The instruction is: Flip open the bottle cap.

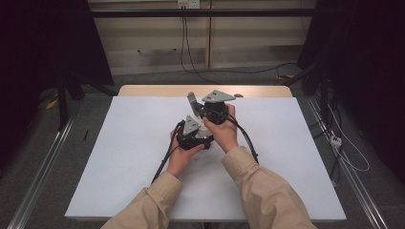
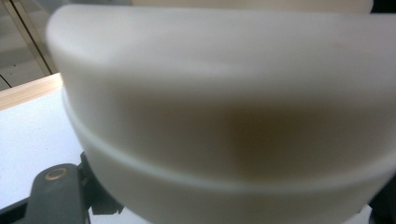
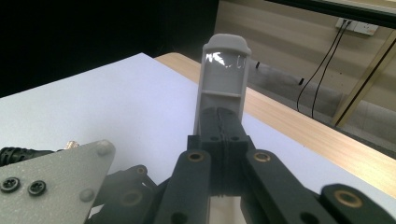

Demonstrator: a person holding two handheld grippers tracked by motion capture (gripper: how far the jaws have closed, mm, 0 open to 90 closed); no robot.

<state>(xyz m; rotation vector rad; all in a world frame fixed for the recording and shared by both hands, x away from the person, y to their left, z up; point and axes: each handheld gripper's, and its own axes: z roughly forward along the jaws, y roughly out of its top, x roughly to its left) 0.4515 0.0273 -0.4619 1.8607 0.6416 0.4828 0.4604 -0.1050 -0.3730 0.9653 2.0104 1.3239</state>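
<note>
Surface: white tabletop (image 1: 124, 157).
Item: grey case (image 3: 223, 79), seemingly light, stiff, smooth; I'd grip low.
Right tool (image 3: 219, 122): clamped on its base.
Left tool (image 1: 193, 135): closed on a white container (image 2: 224, 116).

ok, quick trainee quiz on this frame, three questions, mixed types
1. True or false: the jaws of the right gripper stand open with nothing between them.
2. What covers the table under the hands? A) a white sheet B) a green cloth C) bare metal
3. What blurred thing sits right in front of the camera of the left gripper?

Key:
1. False. The jaws are shut on an upright grey piece with a rounded top and a clear window.
2. A
3. A white rounded container, very close between the jaws.
</note>
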